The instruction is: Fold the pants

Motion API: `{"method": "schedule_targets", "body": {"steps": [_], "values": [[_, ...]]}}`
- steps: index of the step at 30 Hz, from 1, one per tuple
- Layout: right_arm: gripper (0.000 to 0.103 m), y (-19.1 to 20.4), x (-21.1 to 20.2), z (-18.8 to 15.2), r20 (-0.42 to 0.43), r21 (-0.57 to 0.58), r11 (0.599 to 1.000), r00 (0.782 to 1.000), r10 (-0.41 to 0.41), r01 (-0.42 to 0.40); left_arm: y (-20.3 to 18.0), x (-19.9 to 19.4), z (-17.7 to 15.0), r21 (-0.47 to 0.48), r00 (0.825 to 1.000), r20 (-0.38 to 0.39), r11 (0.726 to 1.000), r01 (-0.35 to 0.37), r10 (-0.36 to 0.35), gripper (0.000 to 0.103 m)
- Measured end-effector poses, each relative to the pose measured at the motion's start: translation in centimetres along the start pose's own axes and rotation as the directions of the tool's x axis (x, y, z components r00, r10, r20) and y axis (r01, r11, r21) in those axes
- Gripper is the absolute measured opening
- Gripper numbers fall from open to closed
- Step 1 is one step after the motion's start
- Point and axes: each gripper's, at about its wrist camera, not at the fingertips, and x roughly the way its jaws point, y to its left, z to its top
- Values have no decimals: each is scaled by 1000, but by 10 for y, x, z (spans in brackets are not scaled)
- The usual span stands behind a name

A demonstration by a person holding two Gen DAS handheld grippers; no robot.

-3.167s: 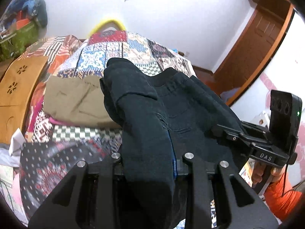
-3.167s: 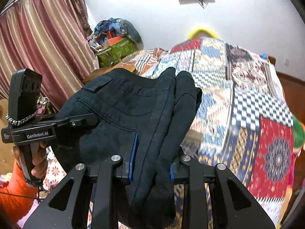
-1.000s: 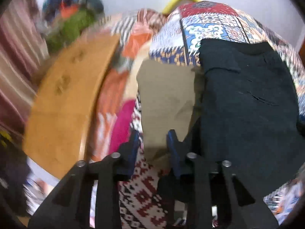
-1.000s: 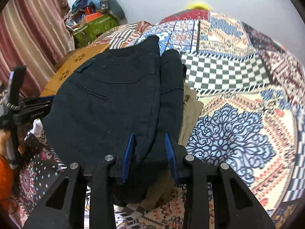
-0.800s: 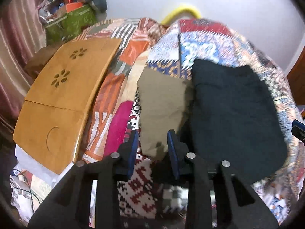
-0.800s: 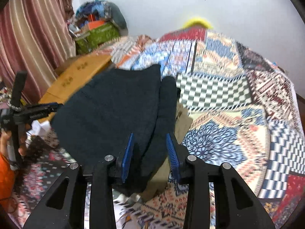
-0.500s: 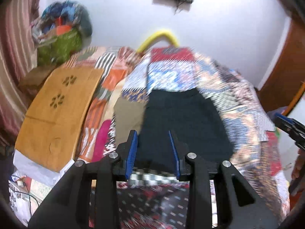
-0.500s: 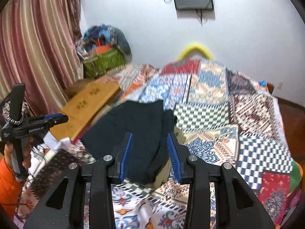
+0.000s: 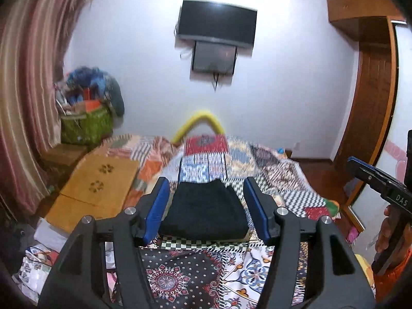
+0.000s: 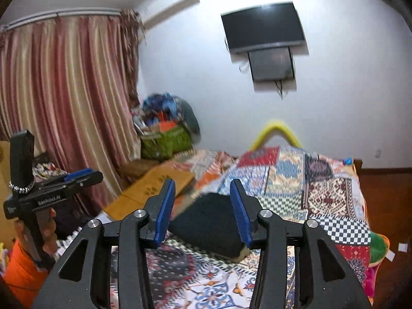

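Folded dark pants (image 9: 204, 212) lie on the patchwork bedspread (image 9: 280, 177), released by the left gripper (image 9: 206, 206) and right gripper (image 10: 202, 207), which gripped the cloth seconds ago and now hang raised above the bed, empty jaws having just been opening.

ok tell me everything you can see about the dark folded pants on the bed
The dark pants lie folded into a compact, roughly rectangular stack on the patchwork bedspread. The fabric looks like thick, matte black or very dark navy cloth. A sliver of tan fabric peeks out beneath one corner, so they seem to rest on another garment. Nothing grips them: the left gripper and right gripper are both open, held up in the air away from them.
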Motion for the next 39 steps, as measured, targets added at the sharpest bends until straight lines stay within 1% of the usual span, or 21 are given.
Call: {"method": "schedule_targets", "body": {"steps": [3,5,8,10,12,13,16,17,18,19,21,22,24,26,31,33,39], "values": [[46,12,-33,3,58,-9,1000,998,15,-15,-14,-46,2,13,997,72,1000,-23,22,68],[49,17,-49,3,90,-12,1000,996,28,-27,-22,-75,0,17,992,120,999,-46,43,69],[55,25,-70,0,137,-18,999,990,44,-42,-34,-114,-4,13,984,169,998,-59,56,70],[56,29,-79,-3,159,-30,999,986,50,-46,-40,-131,-9,14,978,196,997,-72,68,81],[58,36,-86,-8,173,-44,998,983,58,-51,-46,-147,-14,21,969,233,995,-94,87,86],[60,37,-88,-9,177,-47,997,982,61,-54,-51,-156,-18,29,964,249,994,-101,91,89],[71,40,-90,-16,190,-48,998,980,59,-50,-61,-169,-26,49,955,278,992,-119,101,93],[73,42,-92,-19,192,-48,998,980,57,-48,-63,-172,-29,55,952,285,990,-127,107,95],[74,44,-93,-21,192,-52,998,980,55,-46,-66,-175,-33,61,949,294,989,-137,114,101],[75,46,-91,-23,190,-56,998,981,50,-40,-68,-177,-36,62,946,302,987,-145,120,103],[82,52,-95,-26,189,-64,998,981,40,-29,-69,-180,-42,63,946,302,988,-140,115,103],[87,53,-94,-28,194,-64,998,981,33,-21,-68,-180,-44,62,948,299,989,-134,110,103],[92,56,-98,-30,202,-64,998,979,20,-7,-67,-179,-46,59,949,296,990,-131,108,103],[101,57,-98,-31,210,-63,998,978,3,11,-65,-178,-48,54,950,293,990,-128,107,103],[103,60,-100,-33,225,-64,997,974,-30,45,-61,-174,-52,44,954,281,992,-118,101,103],[103,60,-98,-32,220,-63,997,975,-32,47,-60,-173,-53,40,957,273,993,-107,92,103],[103,59,-102,-38,217,-63,997,975,-37,51,-58,-170,-58,34,957,275,994,-102,89,103]]}}
